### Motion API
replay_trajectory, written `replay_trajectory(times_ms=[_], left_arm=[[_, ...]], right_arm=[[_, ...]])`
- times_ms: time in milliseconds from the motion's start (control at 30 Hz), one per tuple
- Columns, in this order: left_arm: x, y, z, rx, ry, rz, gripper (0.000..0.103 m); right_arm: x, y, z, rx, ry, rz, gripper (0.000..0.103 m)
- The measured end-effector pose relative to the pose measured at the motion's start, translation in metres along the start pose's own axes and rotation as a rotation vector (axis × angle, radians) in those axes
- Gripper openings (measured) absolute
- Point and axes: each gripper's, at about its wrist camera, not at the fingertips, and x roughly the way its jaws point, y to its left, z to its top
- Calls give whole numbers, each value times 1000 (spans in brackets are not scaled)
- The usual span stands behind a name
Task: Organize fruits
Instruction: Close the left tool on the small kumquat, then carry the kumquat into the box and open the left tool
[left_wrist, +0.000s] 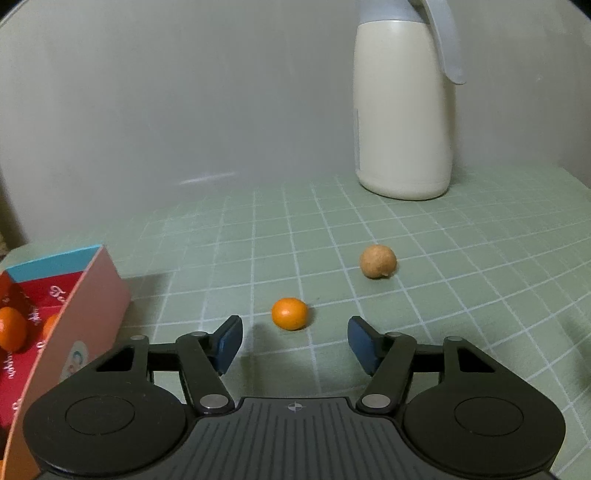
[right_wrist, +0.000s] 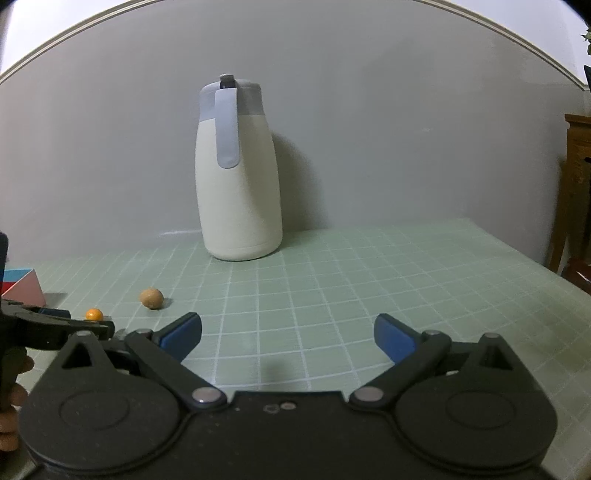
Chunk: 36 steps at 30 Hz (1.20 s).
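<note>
A small orange fruit (left_wrist: 289, 313) lies on the green grid mat just ahead of my left gripper (left_wrist: 294, 332), which is open and empty, the fruit a little left of the gap's middle. A brown round fruit (left_wrist: 378, 261) lies farther off to the right. An open pink and red box (left_wrist: 74, 314) at the left holds at least two orange fruits (left_wrist: 11, 328). My right gripper (right_wrist: 288, 332) is open and empty above the mat. In the right wrist view the orange fruit (right_wrist: 94, 314), the brown fruit (right_wrist: 151, 298) and the box (right_wrist: 22, 288) sit far left, next to the left gripper.
A tall cream jug with a grey lid and handle (right_wrist: 240, 177) stands at the back against the wall; it also shows in the left wrist view (left_wrist: 402, 110). Wooden furniture (right_wrist: 576, 184) stands beyond the mat's right edge.
</note>
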Motion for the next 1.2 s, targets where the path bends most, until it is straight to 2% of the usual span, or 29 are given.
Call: replay_trajectory(times_ms=[67, 267, 400, 633, 767, 1200], left_arm=[[3, 1, 1, -2, 0, -16, 53], [8, 3, 4, -20, 2, -25, 51], [10, 2, 5, -20, 0, -42, 41], [11, 1, 6, -26, 1, -49, 38], [13, 0, 6, -19, -4, -53, 23], [2, 1, 5, -30, -24, -22, 23]], right_arm=[[0, 1, 0, 0, 4, 5, 101], [-1, 2, 0, -4, 12, 15, 101], [-1, 2, 1, -6, 15, 18, 101], [0, 2, 0, -5, 27, 22, 101], [1, 2, 0, -5, 35, 24, 101], [1, 3, -1, -11, 34, 23, 101]])
